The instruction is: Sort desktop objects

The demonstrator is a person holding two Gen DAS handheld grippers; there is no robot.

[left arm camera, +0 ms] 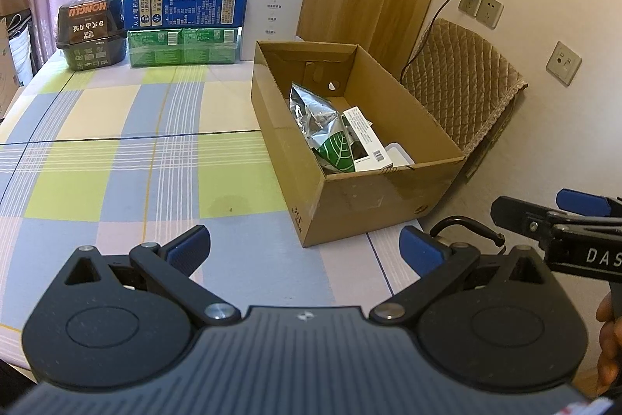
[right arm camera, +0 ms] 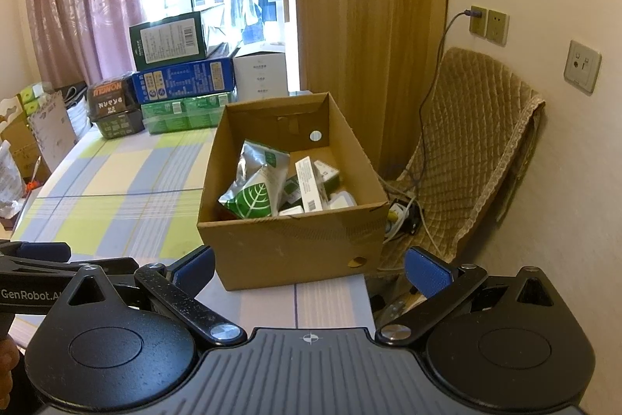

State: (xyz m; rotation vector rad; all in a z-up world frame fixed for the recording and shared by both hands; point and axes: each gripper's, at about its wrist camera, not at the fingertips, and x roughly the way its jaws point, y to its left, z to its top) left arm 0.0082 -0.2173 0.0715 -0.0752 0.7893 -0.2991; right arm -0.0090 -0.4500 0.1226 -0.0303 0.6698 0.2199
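Nearest, left gripper (left arm camera: 304, 247) and right gripper (right arm camera: 310, 269) spread wide, empty, marked "GenRobot.AI" and "DAS". Beyond, on checked table (left arm camera: 116, 158), open carton (left arm camera: 350, 181) with leaf-print pouch (left arm camera: 328, 146) and white barcode box (left arm camera: 365, 139). Farthest, stacked boxes (left arm camera: 182, 26) beside "HONGLU" tub (left arm camera: 91, 30).

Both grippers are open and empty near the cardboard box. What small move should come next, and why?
Probably reach the left gripper forward toward the dark tub at the table's far end. The cardboard box already holds packets, and only the stacked packages remain on the cloth.
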